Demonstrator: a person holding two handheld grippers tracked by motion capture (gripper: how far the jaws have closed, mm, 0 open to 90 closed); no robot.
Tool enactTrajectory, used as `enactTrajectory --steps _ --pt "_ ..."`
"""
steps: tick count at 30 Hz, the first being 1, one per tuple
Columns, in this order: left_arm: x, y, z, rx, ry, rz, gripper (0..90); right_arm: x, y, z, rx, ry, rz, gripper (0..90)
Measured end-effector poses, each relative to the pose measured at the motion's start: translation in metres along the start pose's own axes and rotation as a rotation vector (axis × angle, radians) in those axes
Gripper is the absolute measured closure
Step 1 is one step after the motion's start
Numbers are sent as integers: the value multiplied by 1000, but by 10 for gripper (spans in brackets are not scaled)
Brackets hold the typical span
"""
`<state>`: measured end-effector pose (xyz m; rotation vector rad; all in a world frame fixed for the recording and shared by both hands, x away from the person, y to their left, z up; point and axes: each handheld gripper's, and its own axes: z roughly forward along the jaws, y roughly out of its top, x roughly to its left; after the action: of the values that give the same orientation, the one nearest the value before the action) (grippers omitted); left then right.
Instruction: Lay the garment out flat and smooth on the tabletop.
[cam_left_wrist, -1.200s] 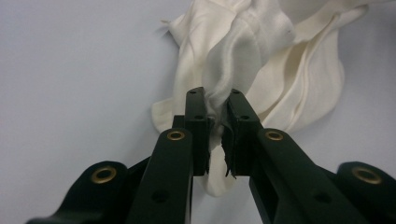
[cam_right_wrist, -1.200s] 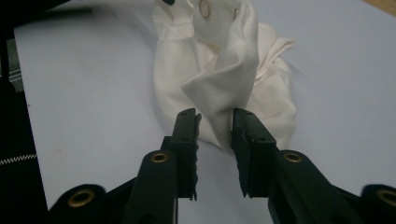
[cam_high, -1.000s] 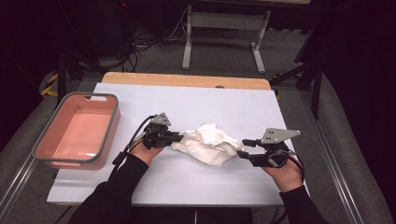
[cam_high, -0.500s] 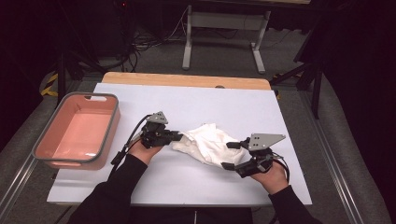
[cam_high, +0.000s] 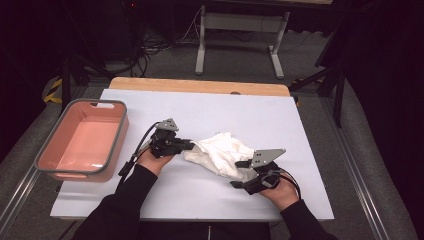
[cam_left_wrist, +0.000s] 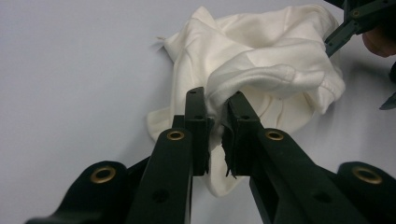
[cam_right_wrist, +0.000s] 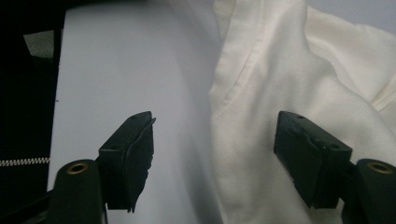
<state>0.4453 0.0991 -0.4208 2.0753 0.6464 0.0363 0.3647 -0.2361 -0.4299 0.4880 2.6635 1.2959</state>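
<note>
Cloth: we've got a crumpled cream-white fabric cloth (cam_high: 222, 155) lying bunched on the white table sheet (cam_high: 210, 200), roughly mid-table, between our two grippers.
Left gripper: our left gripper (cam_high: 189, 146) sits at the cloth's left edge, hand resting on the sheet; in the left gripper view (cam_left_wrist: 217, 126) its black jaws are pinched together on a fold of the fabric, which bulges out just above the pads.
Right gripper: our right gripper (cam_high: 240, 174) is at the cloth's near right corner, low over the sheet. In the right gripper view (cam_right_wrist: 215, 154) the jaws stand wide apart; they have just been opening and then eased in a touch. One pad (cam_right_wrist: 133, 154) is over bare sheet, the other pad (cam_right_wrist: 308, 158) over cloth, with the cloth's hemmed edge running between them. Neither pad presses on the fabric.
Cloth shape: a hem or seam shows along the edge in the right gripper view; the rest is a loose heap of folds.
Tray: a salmon-pink rectangular plastic tray with a grey rim (cam_high: 42, 155) sits at the table's left edge, well apart from the cloth.
Table: a wooden edge (cam_high: 200, 86) shows at the far side of the sheet.
</note>
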Motion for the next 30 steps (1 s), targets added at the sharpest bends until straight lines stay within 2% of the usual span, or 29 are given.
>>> enactTrajectory --steps 4,10,14,15,16,17,21,22,24,30 --pt "2 -1 0 2 0 -8 814 -3 -3 5 19 -9 7 278" --pt "2 -2 1 5 -2 -13 809 -10 -10 10 30 -22 20 340" --pt "3 -3 1 2 -4 -14 807 -12 -11 10 41 -67 15 537" --pt "3 -3 1 2 -4 -14 806 -12 -11 10 41 -67 15 537" --pt "3 -3 1 1 -6 -13 805 -13 -12 8 37 -64 24 598" --pt "3 -3 1 0 -10 -12 805 -14 -12 8 35 -53 35 615" --pt "3 -3 -1 -13 -29 -2 806 -16 -13 4 18 -31 36 742" --pt "3 -3 -1 -13 -29 -2 807 -16 -13 4 18 -31 36 742" --pt "2 -2 -4 -17 -37 6 808 -16 -11 -2 -14 -14 42 805" --pt "-1 4 -19 -62 -99 6 811 -14 -2 -24 -96 0 35 823"
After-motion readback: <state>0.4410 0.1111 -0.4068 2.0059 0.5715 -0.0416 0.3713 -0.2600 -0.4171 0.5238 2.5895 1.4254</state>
